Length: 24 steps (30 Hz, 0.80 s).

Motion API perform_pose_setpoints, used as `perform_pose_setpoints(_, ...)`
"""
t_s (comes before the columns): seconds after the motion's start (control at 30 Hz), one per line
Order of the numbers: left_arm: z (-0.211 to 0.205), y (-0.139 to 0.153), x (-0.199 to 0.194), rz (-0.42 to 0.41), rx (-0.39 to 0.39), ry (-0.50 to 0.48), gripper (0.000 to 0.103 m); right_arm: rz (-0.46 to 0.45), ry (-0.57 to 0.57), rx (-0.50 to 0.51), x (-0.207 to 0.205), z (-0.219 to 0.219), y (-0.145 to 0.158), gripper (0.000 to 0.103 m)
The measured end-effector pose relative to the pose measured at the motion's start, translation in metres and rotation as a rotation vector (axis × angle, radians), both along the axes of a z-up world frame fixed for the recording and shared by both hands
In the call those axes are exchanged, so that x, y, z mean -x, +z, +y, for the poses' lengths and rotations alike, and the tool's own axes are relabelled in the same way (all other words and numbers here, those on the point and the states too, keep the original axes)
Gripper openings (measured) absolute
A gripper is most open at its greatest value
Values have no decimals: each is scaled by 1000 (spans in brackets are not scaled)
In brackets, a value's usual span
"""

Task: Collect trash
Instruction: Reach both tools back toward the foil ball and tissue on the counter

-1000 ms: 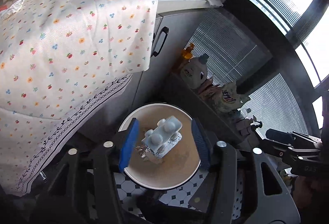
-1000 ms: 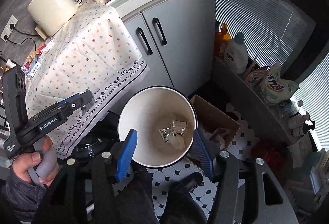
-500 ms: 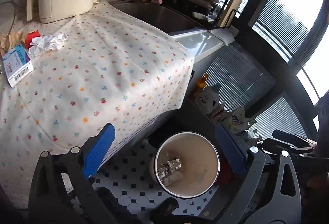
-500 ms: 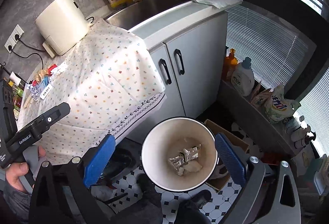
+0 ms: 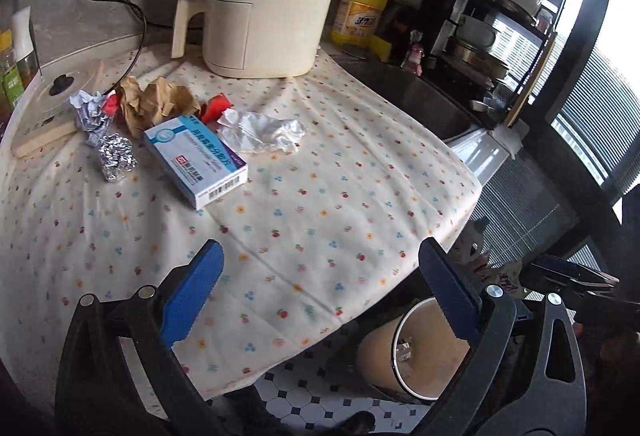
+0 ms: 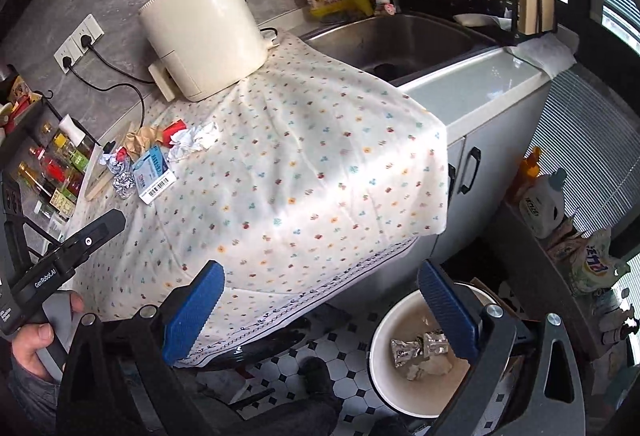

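My left gripper (image 5: 320, 296) is open and empty above the near edge of the flowered cloth (image 5: 300, 204). Trash lies at the cloth's far left: a blue-white medicine box (image 5: 196, 160), a crumpled white tissue (image 5: 262, 132), a foil ball (image 5: 116, 156), brown crumpled paper (image 5: 156, 104), a red scrap (image 5: 216, 106). The white bin (image 6: 384, 372) stands on the floor at lower right with foil wrappers (image 6: 420, 346) inside. My right gripper (image 6: 320, 302) is open and empty, over the cloth's hanging edge. The box (image 6: 154, 176) and tissue (image 6: 196, 140) sit far left in the right wrist view.
A cream air fryer (image 5: 272, 0) stands at the back of the cloth, a yellow detergent bottle (image 5: 362, 12) and a sink (image 6: 400, 40) to its right. Bottles in a rack (image 6: 48, 172) are at far left. Cabinet doors (image 6: 472, 172) and a checkered floor (image 6: 320, 340) lie below.
Both grippers opened wide, rose and swung left from over the bin toward the cloth-covered counter. The blister pack between my left jaws dropped into the bin. The trash pile came into view.
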<state>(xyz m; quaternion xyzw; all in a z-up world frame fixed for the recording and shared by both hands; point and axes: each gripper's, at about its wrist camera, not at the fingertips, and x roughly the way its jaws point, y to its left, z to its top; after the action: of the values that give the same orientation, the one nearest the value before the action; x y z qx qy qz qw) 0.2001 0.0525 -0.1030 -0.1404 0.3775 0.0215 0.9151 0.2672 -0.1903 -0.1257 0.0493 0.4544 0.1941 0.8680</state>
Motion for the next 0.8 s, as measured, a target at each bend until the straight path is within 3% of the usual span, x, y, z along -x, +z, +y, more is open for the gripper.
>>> perform_pose_setpoints(0.37, 86, 3, 9, -24, -24, 125, 97, -28, 109, -2, -22, 91, 7, 94)
perform_pose_setpoints(0.5, 117, 0, 9, -29, -28, 157, 97, -33, 128, -10, -33, 123, 6, 87)
perform_pose_setpoints(0.8, 168, -5, -13, -29, -39, 130, 95, -8, 101, -50, -62, 177, -2, 75)
